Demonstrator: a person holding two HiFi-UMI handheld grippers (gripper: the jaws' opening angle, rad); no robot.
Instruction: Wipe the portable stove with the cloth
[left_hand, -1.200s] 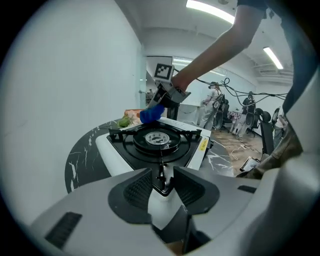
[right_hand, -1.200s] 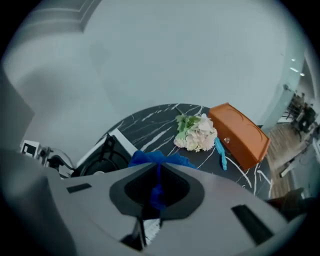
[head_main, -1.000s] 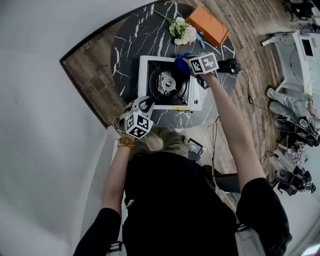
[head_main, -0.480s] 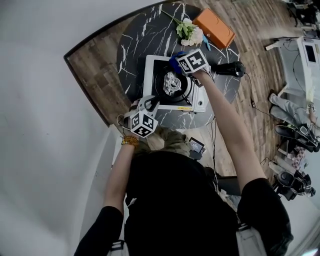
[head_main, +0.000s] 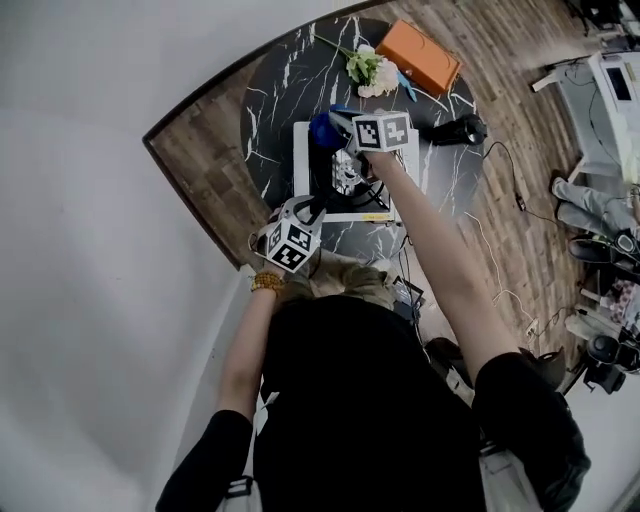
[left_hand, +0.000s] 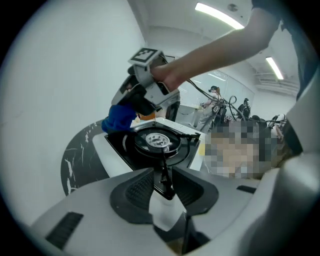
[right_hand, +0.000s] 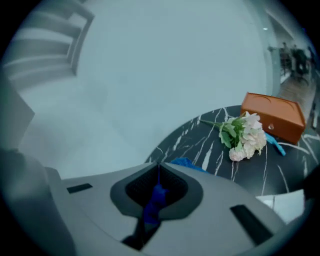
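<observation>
Two grippers work the portable stove (head_main: 302, 165) on the black marble table (head_main: 275, 80). Your right gripper (head_main: 338, 128) is clamped fully on a bunched blue cloth (head_main: 324, 129) at the stove's far-left corner. Your left gripper (head_main: 308, 209) pinches the near-left corner, a black pan-support prong (left_hand: 163, 169) standing between its jaws, which are opening. Lose that hold and the stove may skate across the marble under your next stroke. Drag low over the burner (head_main: 345, 172) and the cloth could snag a prong and pull free of its narrow pinch.
</observation>
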